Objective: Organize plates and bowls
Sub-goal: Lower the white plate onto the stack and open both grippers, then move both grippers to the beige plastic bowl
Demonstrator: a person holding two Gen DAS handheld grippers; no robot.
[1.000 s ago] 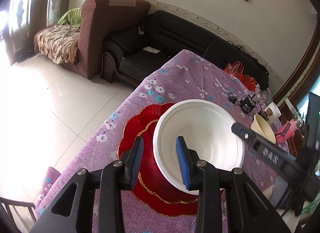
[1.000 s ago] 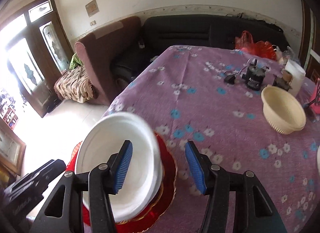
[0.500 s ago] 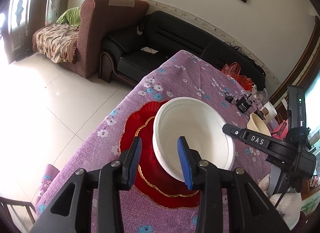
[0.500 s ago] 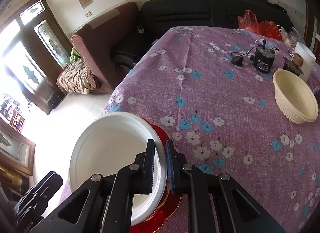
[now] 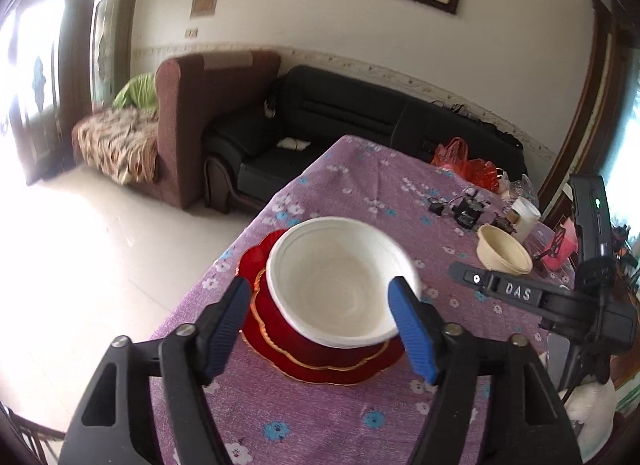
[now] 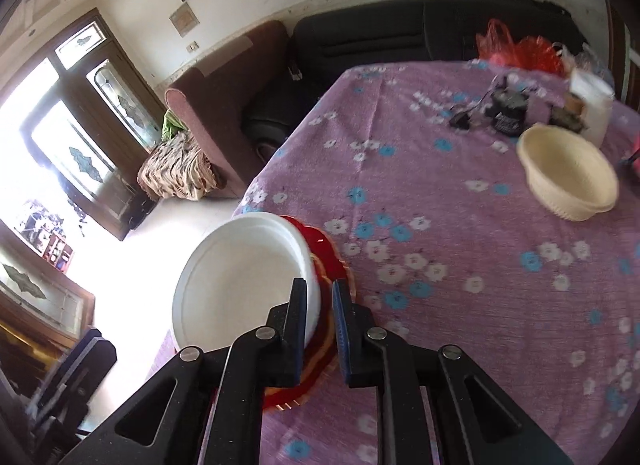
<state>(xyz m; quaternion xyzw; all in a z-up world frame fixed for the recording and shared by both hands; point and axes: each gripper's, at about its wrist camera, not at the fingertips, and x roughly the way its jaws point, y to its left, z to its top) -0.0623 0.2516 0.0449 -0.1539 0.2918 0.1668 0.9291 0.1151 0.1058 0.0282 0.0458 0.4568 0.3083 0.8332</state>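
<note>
**A:** Your right tool (image 6: 320, 305) is pinching the near rim of the white bowl (image 5: 340, 285), though its jaws are easing apart a little. Your left tool (image 5: 324, 317) is opening wide and holding nothing; the bowl only shows between its blue pads (image 5: 412, 329).

**B:** Where is the bowl sitting?

**A:** It is tilting over the red plate (image 5: 320, 357), near the left edge of the worktop (image 6: 460, 265). You are carrying it by one thin lip, so keep the grip firm and lift slowly. I judge the smooth, light wall could slip.

**B:** And the rest?

**A:** The plate is glossy, scalloped and gold-trimmed. The cream bowl (image 6: 568, 177) toward the far right corner is ribbed. The cloth is soft and floral.
</note>
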